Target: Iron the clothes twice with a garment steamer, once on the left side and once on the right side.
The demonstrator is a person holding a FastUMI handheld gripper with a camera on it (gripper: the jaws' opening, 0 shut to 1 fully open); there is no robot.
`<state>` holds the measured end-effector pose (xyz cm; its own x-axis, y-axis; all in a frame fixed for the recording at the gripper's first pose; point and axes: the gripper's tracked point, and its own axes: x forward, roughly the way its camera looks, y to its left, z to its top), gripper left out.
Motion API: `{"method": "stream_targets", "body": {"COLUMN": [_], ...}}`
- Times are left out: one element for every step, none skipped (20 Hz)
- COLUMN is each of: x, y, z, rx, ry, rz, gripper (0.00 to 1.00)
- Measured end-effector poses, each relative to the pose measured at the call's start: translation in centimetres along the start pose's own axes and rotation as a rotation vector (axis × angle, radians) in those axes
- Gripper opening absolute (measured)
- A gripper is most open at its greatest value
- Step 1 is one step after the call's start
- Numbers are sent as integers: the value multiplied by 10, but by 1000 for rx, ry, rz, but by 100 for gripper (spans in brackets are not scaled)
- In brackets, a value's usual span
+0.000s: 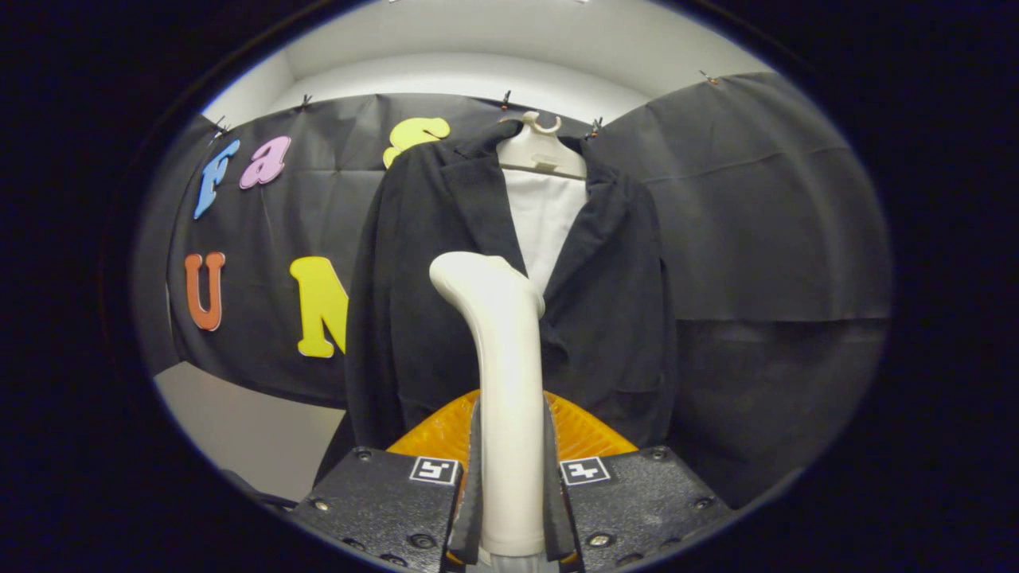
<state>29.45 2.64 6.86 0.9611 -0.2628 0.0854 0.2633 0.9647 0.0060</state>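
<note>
Gripper view: claw (pixel 511 485) grips steamer (pixel 497 350) before jacket (pixel 613 302).

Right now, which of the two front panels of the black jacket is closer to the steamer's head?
The panel left of the white lining: the steamer, clamped between the gripper fingers, points its head at that side of the jacket, near the lapel.

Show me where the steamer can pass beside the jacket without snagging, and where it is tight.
The tool is shut on the white plastic garment steamer, its head ahead of the black jacket on the white hanger. Free patches: bare black cloth wall off one sleeve, pale floor below the other. Crowded: the middle, where steamer head, lapels and white lining meet.
</note>
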Motion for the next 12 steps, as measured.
{"method": "stream_targets", "body": {"x": [1,1,0,-1,-2,-3,-5,-7,-8,-10,-12,-12], "y": [-2,-4,-6,-7,-8,-8,-8,-7,-4,-2,0,2], "z": [-5,-9,-15,-20,-24,-27,-31,-36,-41,-47,-54,-62], "rx": [7,14,13,10,7,3,-4,-12,-21,-28,-35,-44], "ry": [13,20,28,36,42,46,49,53,59,68,81,96], "rz": [-8,-15,-25,-32,-35,-37,-38,-35,-30,-23,-17,-14], "gripper": [33,33,33,33,33,33,33,33,33,34,33,33]}}
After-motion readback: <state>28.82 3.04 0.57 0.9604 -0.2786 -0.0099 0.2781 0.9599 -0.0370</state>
